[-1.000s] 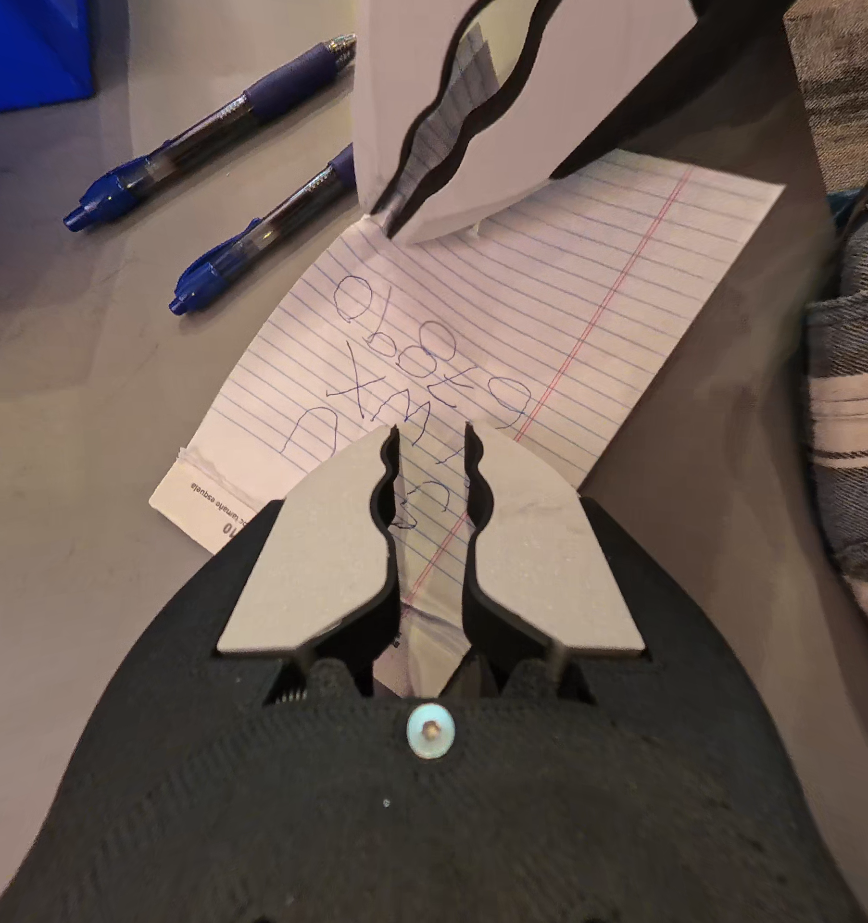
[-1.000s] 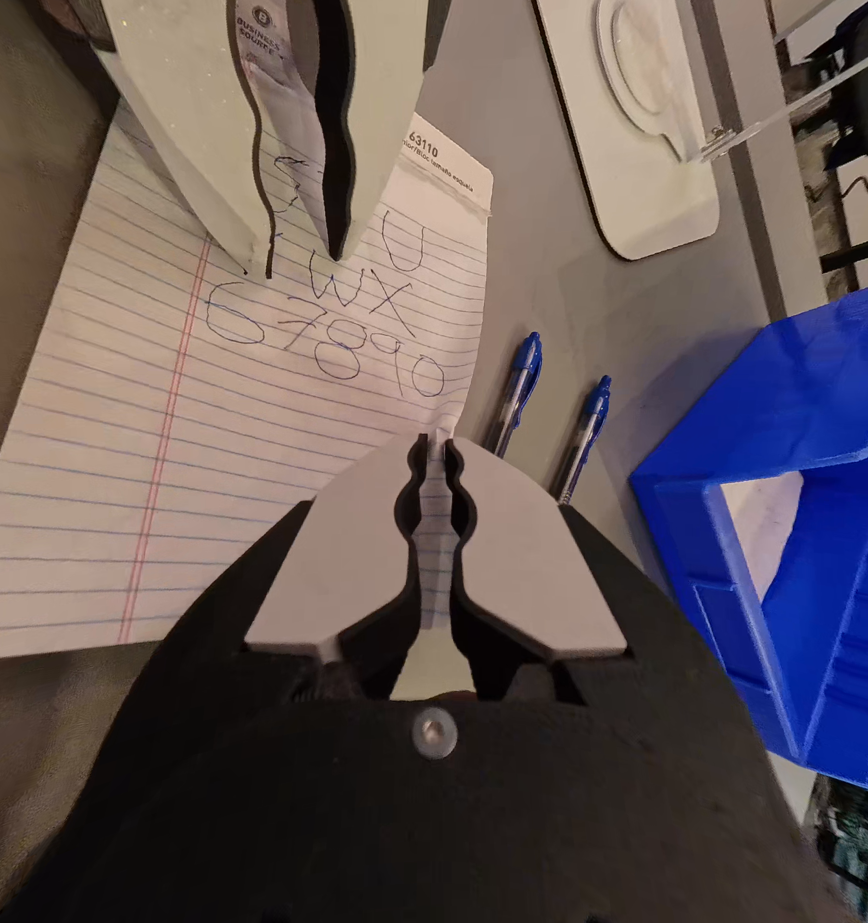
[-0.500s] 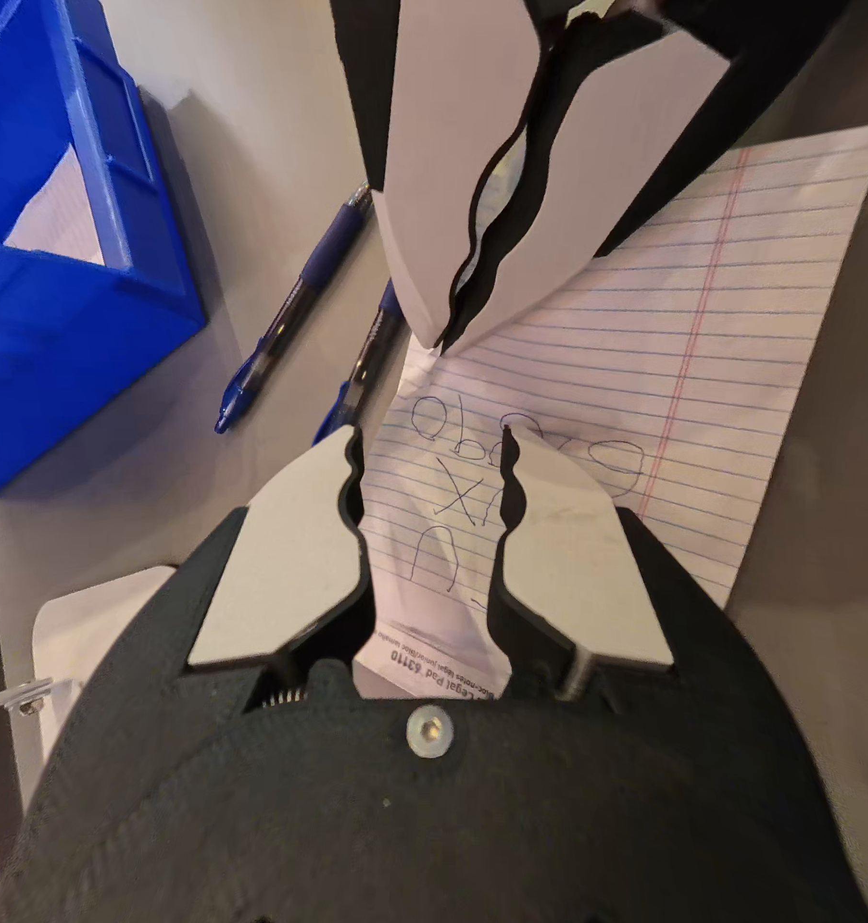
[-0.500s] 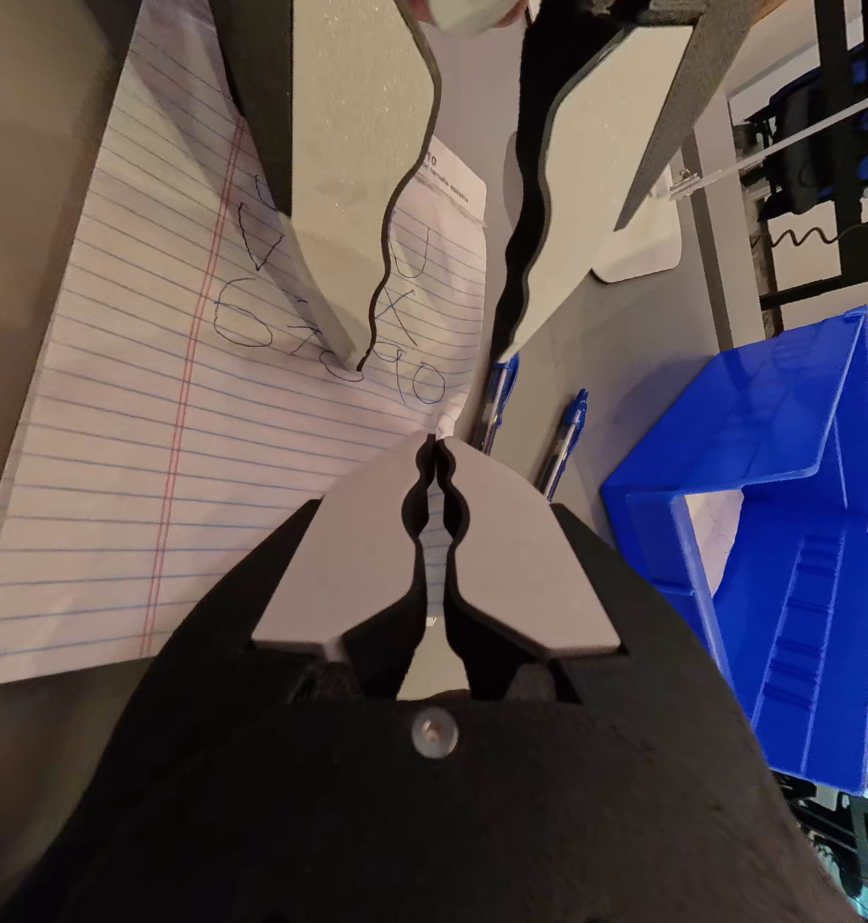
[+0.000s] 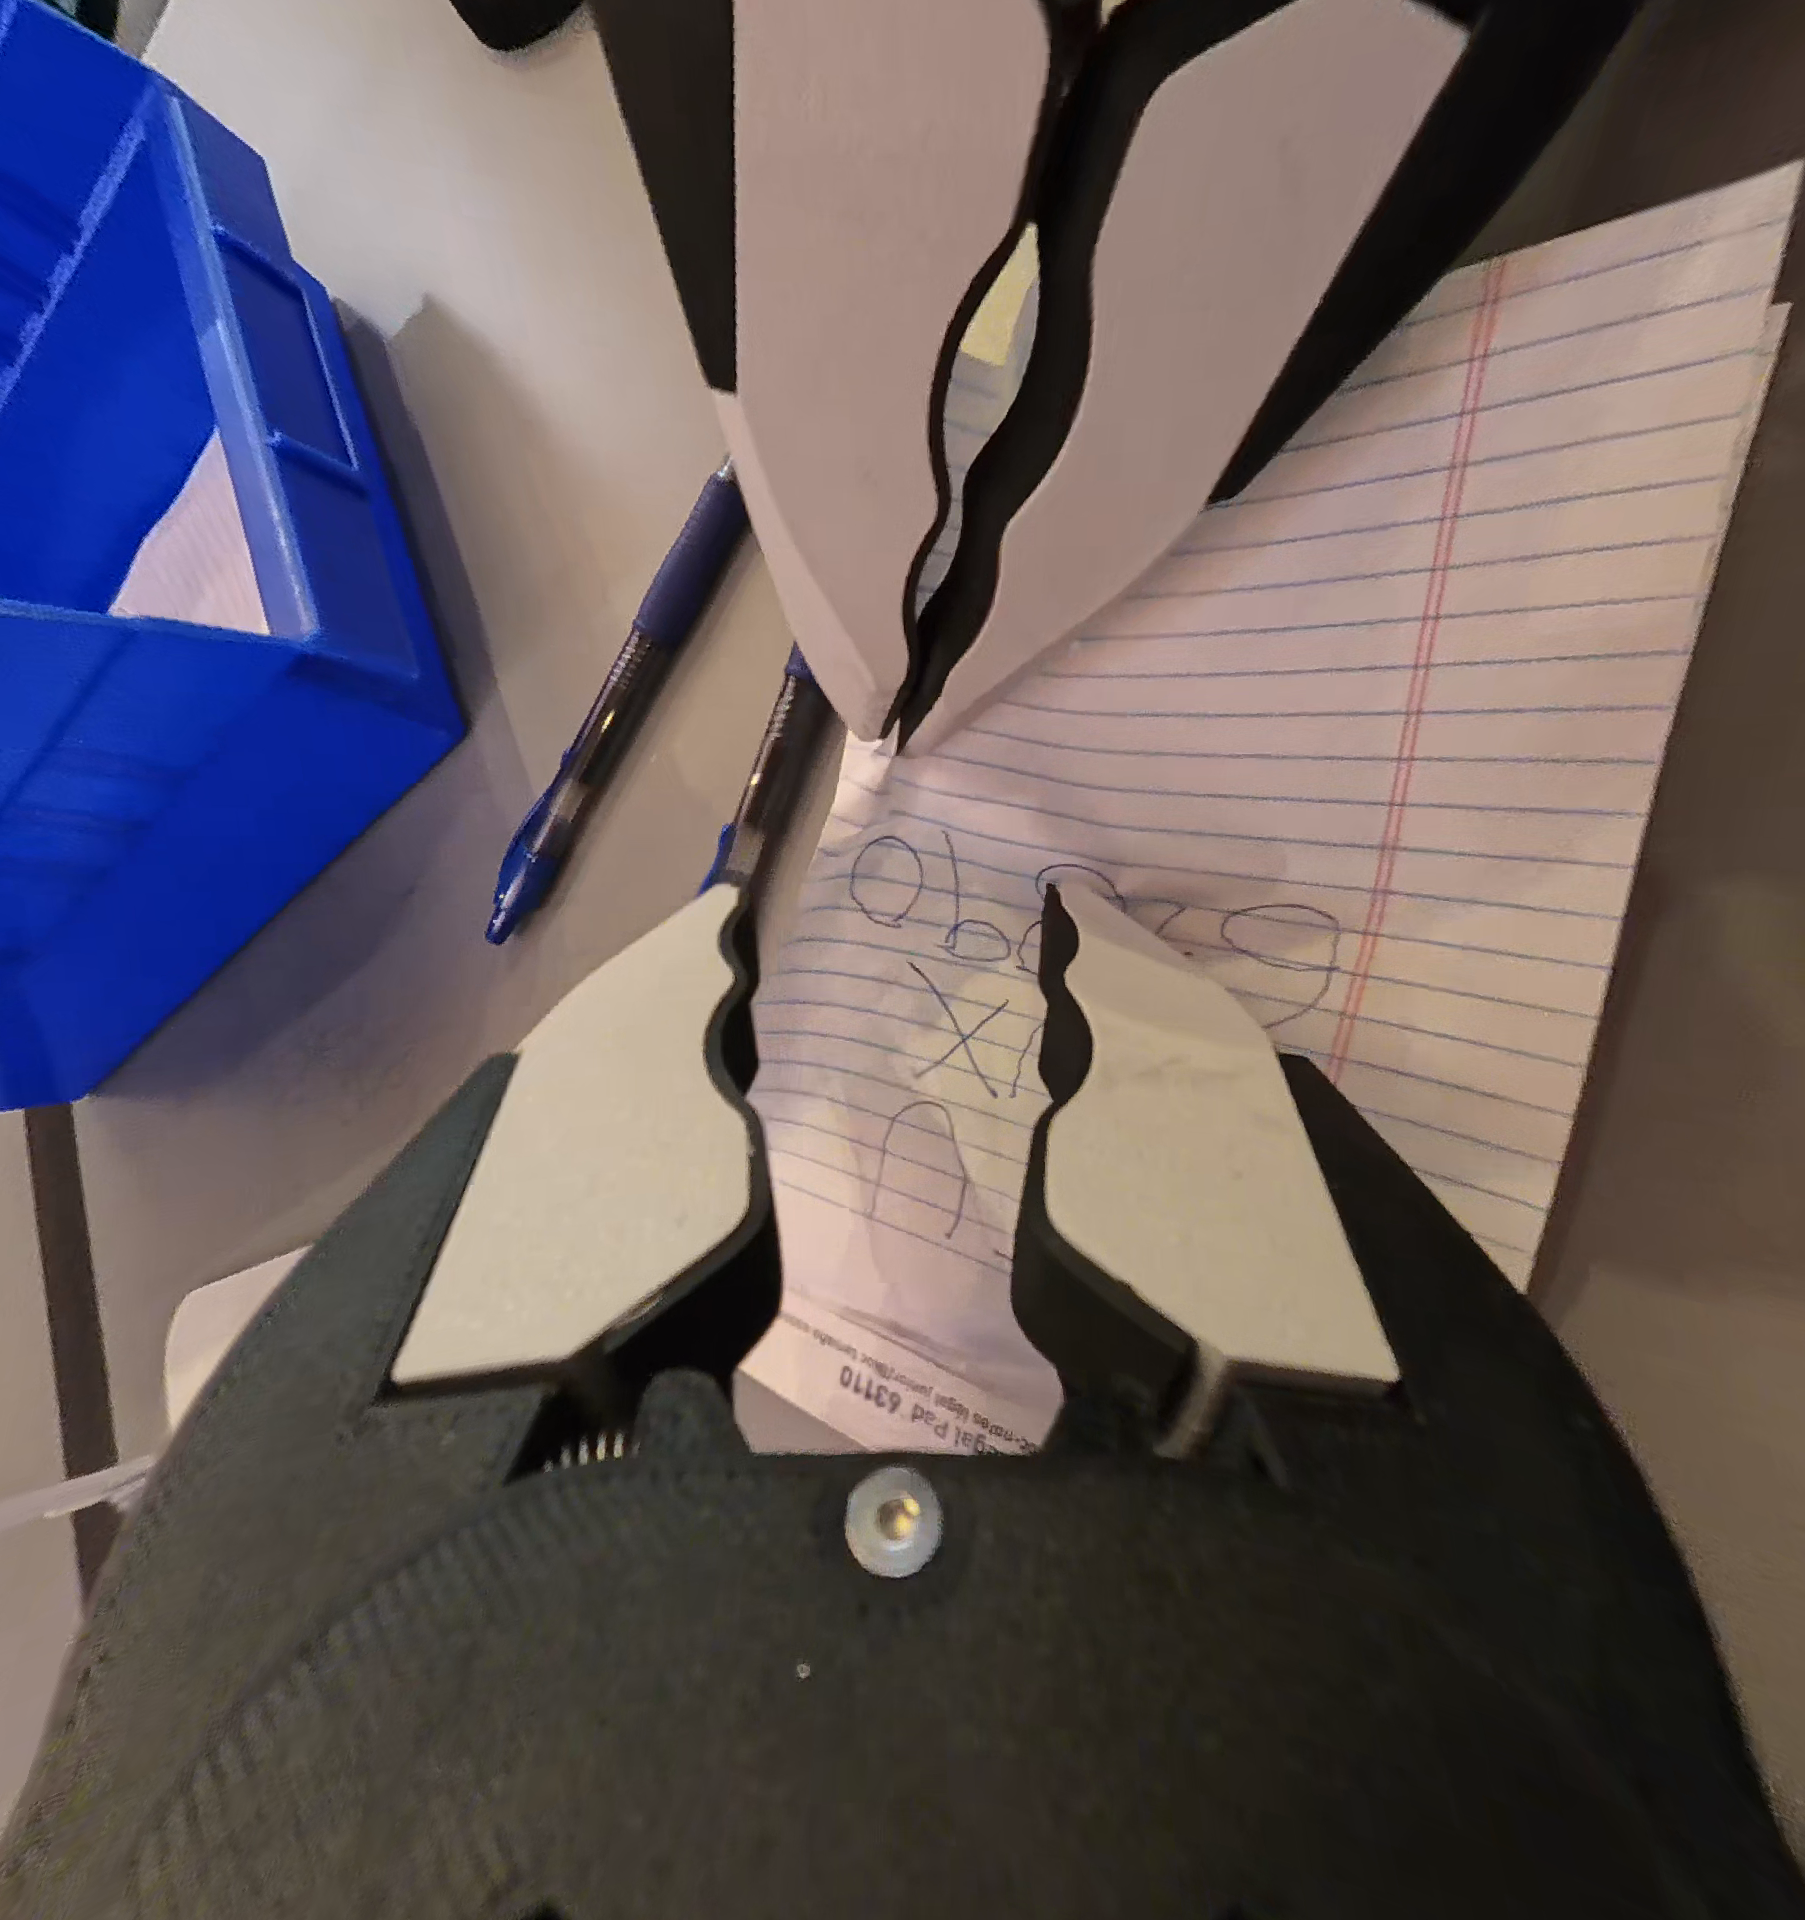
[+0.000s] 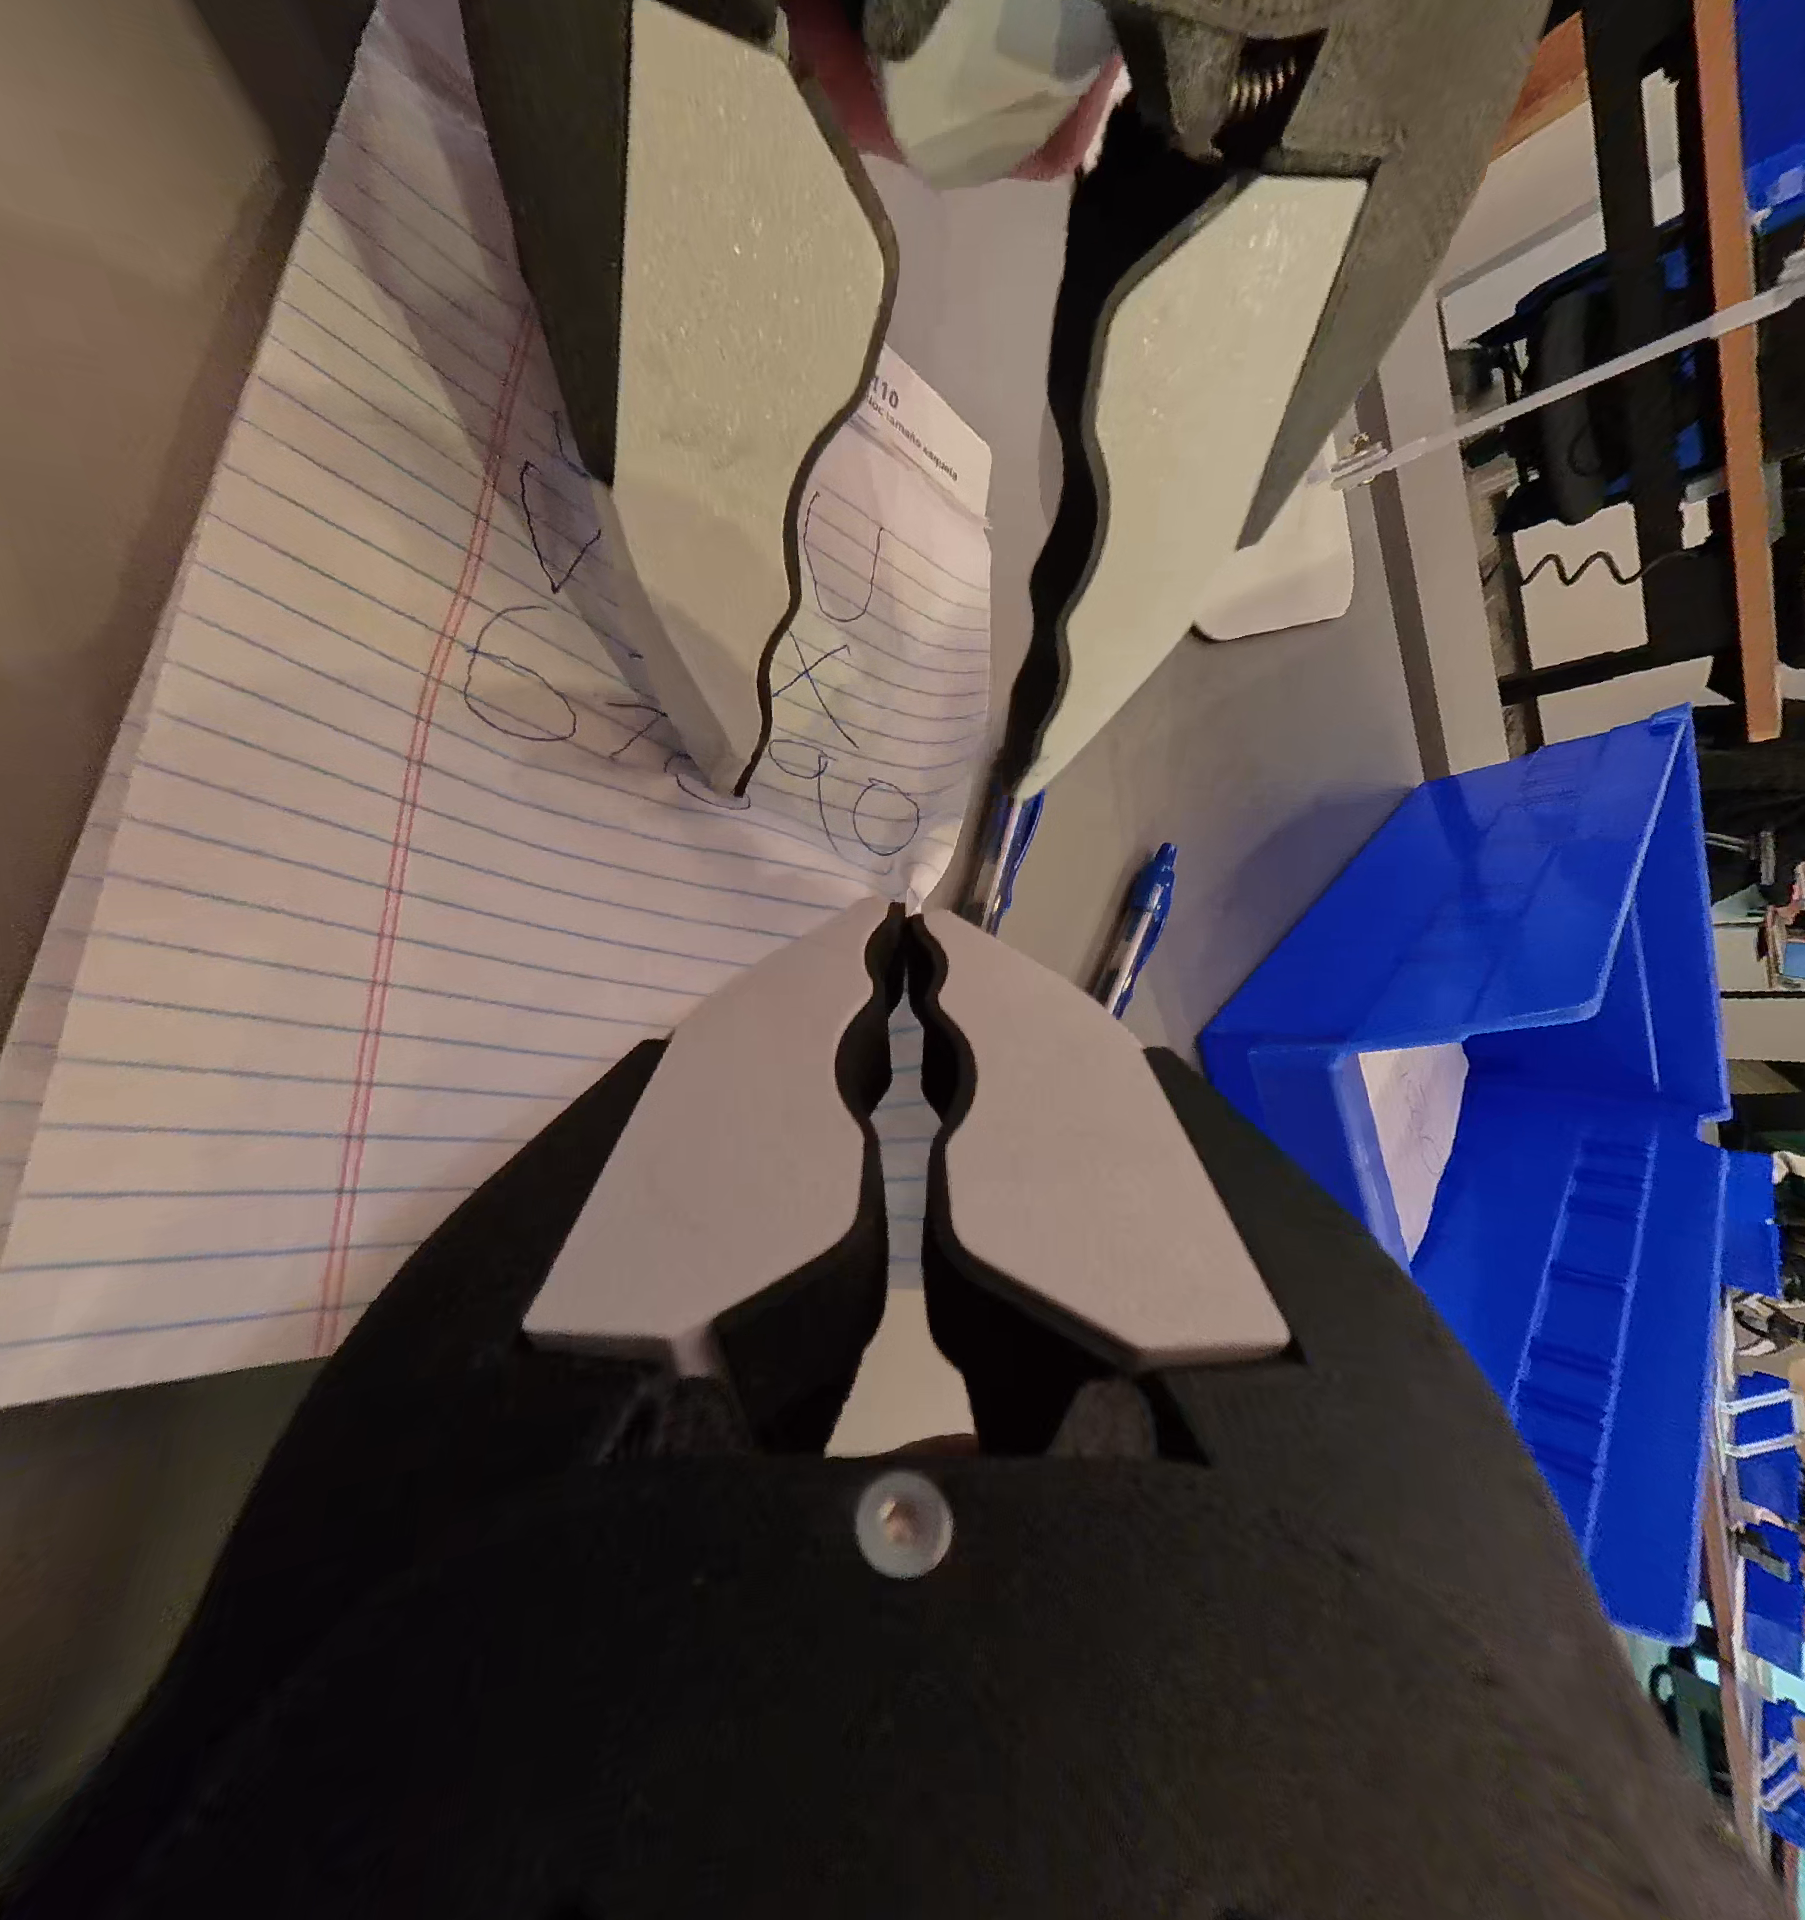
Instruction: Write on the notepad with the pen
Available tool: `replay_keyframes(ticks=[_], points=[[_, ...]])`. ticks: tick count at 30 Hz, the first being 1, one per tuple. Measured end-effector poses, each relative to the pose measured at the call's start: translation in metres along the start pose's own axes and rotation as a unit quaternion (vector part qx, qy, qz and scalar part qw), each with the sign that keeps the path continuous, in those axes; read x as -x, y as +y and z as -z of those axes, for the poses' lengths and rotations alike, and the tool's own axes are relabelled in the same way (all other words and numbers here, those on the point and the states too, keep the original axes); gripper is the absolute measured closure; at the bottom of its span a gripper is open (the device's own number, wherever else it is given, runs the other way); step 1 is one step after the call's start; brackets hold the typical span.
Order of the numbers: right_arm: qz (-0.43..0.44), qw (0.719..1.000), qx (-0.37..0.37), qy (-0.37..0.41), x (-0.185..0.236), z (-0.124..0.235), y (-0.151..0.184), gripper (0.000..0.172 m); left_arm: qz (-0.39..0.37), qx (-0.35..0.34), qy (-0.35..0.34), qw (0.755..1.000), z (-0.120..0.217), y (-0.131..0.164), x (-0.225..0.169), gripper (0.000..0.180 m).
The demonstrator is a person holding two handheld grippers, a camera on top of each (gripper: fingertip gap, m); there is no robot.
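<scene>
Two grippers, one sheet at risk of tearing.
Our right gripper (image 6: 903, 914) pinches the notepad (image 5: 1397, 727) page's edge; our left gripper (image 5: 893, 914) gapes empty above it; both pens (image 5: 607, 707) lie unused on the worktop (image 6: 1241, 748).

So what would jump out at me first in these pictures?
Probably the lined notepad sheet with blue scribbles, its edge pinched up by the right gripper, jaws shut. The left gripper sits over the writing, jaws open. Two blue pens lie beside the paper, next to a bright blue bin.
</scene>
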State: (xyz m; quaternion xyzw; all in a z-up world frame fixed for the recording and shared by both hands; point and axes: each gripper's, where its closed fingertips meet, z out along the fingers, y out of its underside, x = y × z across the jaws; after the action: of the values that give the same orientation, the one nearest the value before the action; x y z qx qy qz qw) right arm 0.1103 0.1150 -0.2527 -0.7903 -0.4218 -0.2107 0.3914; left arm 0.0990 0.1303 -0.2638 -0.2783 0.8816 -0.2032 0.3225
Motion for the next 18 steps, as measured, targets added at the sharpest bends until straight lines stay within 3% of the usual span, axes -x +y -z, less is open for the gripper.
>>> replay_keyframes(ticks=[12,18], points=[[0.012,1.000,-0.019,0.000,-0.001,0.006,-0.006,0.171,-0.029,-0.007,0.027,0.999,-0.001,-0.001,-0.012,0.151],[-0.017,0.998,-0.038,-0.035,0.002,0.012,-0.006,0.147,-0.036,-0.007,0.016,0.999,-0.001,-0.002,-0.014,0.153]])
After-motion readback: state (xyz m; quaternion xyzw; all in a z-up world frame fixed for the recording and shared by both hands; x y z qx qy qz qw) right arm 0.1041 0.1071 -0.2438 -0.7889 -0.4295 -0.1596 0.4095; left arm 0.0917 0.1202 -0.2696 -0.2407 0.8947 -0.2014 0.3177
